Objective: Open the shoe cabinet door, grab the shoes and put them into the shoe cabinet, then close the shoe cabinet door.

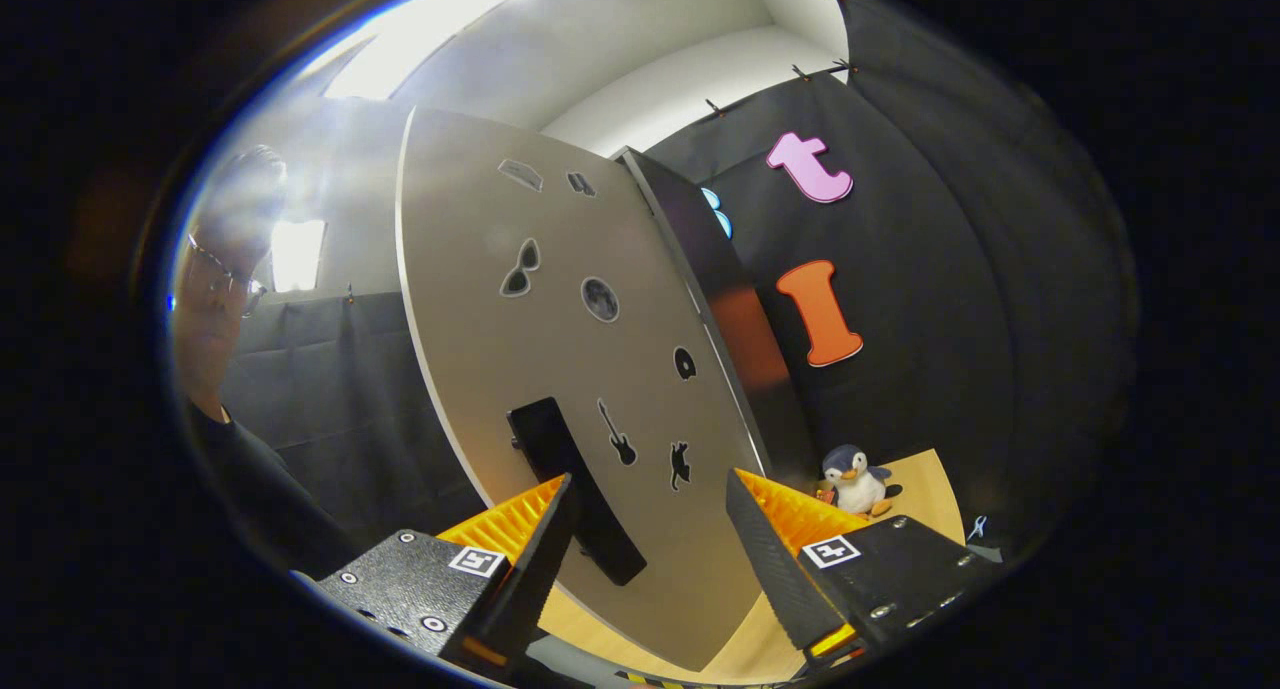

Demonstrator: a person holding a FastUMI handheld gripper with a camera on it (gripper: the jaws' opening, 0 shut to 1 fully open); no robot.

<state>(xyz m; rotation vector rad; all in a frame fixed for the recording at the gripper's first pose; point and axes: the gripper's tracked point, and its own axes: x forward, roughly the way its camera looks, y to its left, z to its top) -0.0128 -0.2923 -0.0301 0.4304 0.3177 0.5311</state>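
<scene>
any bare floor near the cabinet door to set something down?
Bare wooden floor lies right of the door, between the penguin toy and the black cloth wall. Another strip runs under the door's lower edge. It's crowded at the door's black handle, which sits between the open fingers of the gripper.

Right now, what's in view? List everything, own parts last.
Cabinet door: 1, pale grey, just ahead of the fingers, swung open, small dark stickers on it.
Door handle: 1, black bar, low on the door, between the fingers, nearer the left one.
Cabinet edge: 1, dark, behind the door.
Penguin toy: 1, blue-grey and white, on the wooden floor beyond the right finger.
Person: 1, dark top, beside the door.
Gripper: 1, fingers open, holding nothing.
</scene>
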